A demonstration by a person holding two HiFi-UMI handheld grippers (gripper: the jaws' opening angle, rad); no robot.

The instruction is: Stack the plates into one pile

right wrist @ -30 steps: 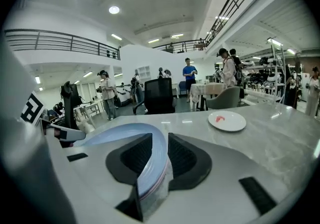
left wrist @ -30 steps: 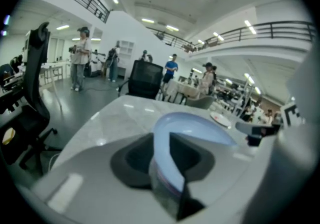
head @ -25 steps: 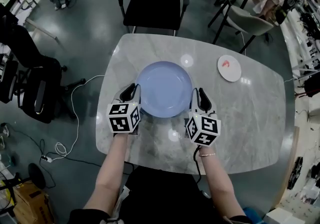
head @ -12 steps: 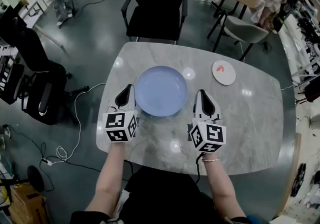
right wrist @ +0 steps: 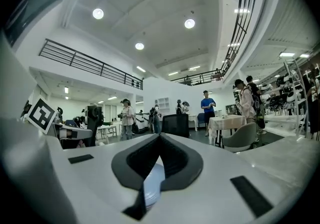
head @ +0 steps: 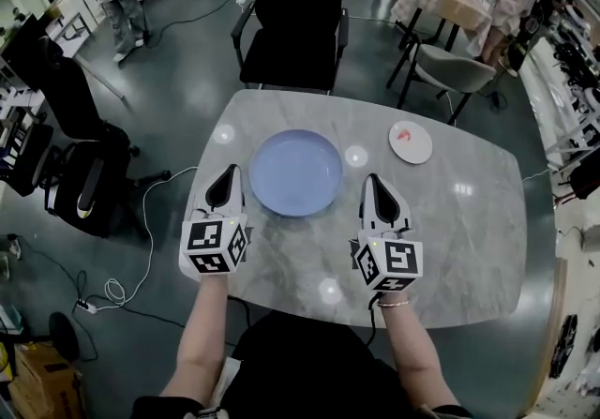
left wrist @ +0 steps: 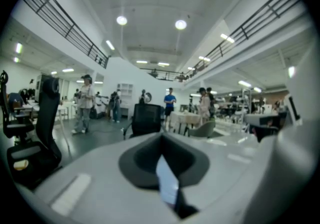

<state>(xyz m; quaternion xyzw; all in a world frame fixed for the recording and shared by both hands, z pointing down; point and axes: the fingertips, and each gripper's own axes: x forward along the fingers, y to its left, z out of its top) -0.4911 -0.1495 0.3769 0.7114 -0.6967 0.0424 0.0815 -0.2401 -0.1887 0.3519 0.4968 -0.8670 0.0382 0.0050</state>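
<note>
Beside the blue plate (head: pixel 295 172), clear of its rim: left gripper (head: pixel 231 172), right gripper (head: pixel 371 181), fingers closed, empty.

My left gripper (head: pixel 225 181) and right gripper (head: pixel 377 192) are showing white shells with dark grey inner faces, tapering to a point. Each is bearing a white cube (head: pixel 214 246) printed with black square markers. I am wearing black clothes (head: pixel 300 366) and a thin bracelet (head: pixel 394 303) on my right wrist, with a black cable (head: pixel 371 314) trailing beside it.
</note>
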